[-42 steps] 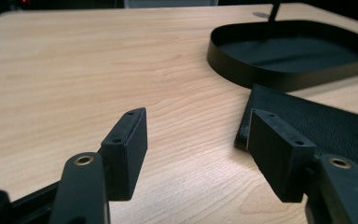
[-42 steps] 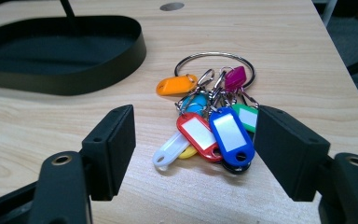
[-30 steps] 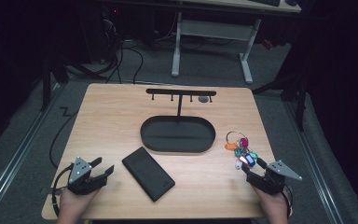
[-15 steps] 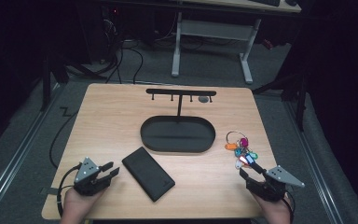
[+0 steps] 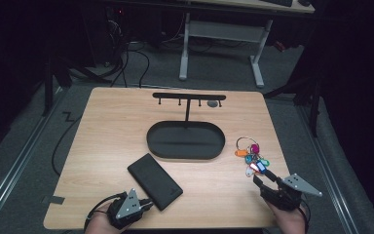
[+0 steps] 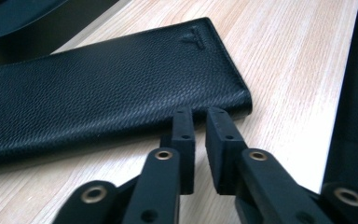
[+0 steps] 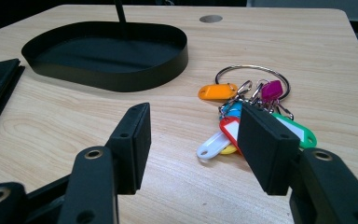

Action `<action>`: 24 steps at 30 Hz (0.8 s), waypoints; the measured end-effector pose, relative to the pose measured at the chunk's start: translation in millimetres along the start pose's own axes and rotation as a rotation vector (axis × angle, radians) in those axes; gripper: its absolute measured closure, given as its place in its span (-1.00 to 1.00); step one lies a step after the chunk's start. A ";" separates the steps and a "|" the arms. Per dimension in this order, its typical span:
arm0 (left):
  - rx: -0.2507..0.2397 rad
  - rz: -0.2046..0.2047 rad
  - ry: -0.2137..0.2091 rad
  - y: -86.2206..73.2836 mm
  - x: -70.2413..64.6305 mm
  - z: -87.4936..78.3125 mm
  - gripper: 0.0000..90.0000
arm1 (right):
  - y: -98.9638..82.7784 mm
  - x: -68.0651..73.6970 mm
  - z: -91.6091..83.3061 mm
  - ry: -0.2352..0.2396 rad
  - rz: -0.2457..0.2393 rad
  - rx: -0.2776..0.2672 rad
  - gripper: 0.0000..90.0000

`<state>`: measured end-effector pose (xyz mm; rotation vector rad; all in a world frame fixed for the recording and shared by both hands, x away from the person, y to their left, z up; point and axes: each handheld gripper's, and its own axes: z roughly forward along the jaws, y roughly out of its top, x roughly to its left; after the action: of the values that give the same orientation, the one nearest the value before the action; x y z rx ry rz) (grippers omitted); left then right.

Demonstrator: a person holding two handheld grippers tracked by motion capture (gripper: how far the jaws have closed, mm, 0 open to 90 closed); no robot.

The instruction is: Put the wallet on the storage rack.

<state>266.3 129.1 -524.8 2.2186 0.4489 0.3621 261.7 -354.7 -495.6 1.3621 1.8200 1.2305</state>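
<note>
Wallet (image 6: 107, 84): black leather, lies flat on the wooden table (image 5: 107, 126), near the front edge, left of the bunch of keys (image 5: 251, 155).
Left gripper (image 5: 148, 202): jaws have just been closing and are almost together, nothing between them; tips right at the wallet's near corner.
Right gripper (image 5: 261, 175): jaws partly open, have just been closing a little, nothing held; tips just beside the coloured key tags.
Tray (image 5: 185, 151): black oval, behind the wallet.
</note>
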 end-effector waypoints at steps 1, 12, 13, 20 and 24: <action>0.000 0.000 0.000 0.0 0.0 0.0 0.87 | -0.1 -0.4 0.1 0.001 0.004 0.000 0.01; 0.012 0.024 -0.007 16.0 -9.1 25.8 0.91 | -0.1 -2.3 4.6 0.014 0.012 0.005 0.03; 0.018 0.033 -0.003 18.3 -9.1 29.9 0.91 | -0.2 -2.9 4.9 0.014 0.017 0.006 0.04; 0.030 0.049 0.018 36.6 -5.0 59.8 0.95 | -0.9 -6.5 3.1 0.008 0.035 0.001 0.04; -0.005 0.044 0.026 45.2 -3.8 62.9 0.98 | -0.8 -7.0 1.7 0.006 0.039 -0.004 0.04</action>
<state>297.0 58.0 -529.0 2.2237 0.4124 0.4152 265.2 -360.7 -497.7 1.3996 1.8018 1.2583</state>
